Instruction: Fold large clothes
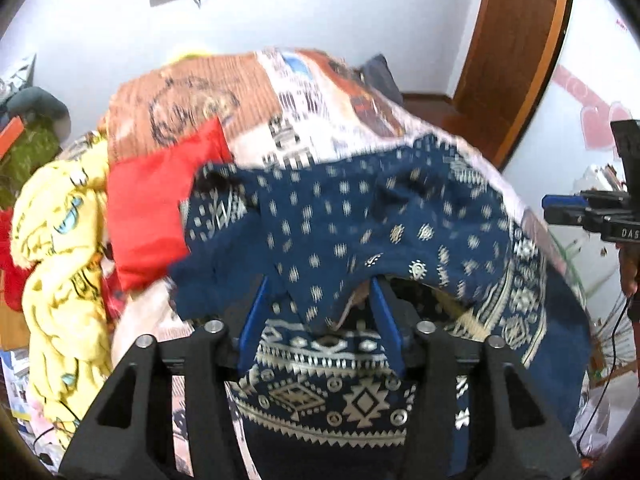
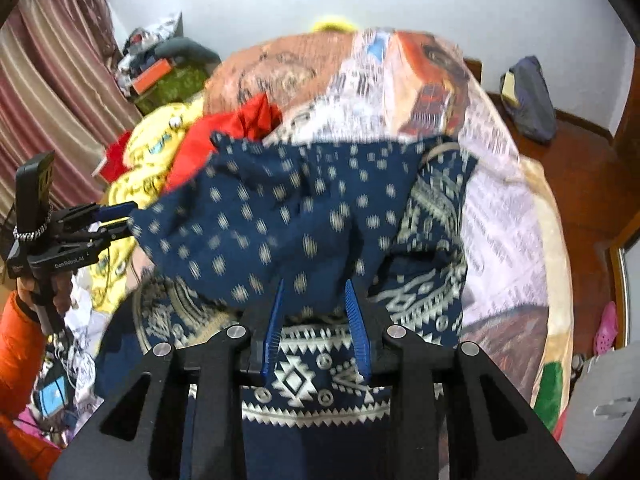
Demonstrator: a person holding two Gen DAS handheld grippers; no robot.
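Navy patterned garment [image 1: 340,216] bunched just beyond parted left tongs [image 1: 320,300], right tongs [image 2: 316,300]

My left gripper [image 1: 320,316] & right gripper [image 2: 316,324]: black frames, blue ribbed fingers [image 2: 357,332], silver screws [image 2: 466,348]. White "GenRobot.AI" lettering on one. Orange sleeve [image 2: 20,356].

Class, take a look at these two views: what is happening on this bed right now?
A person is folding a navy patterned garment on a bed, one hand-held gripper in each hand. The left hand-held gripper and the right hand-held gripper both stand open over the folded-over edge, with cloth lying between their fingers. Red and yellow clothes wait alongside.
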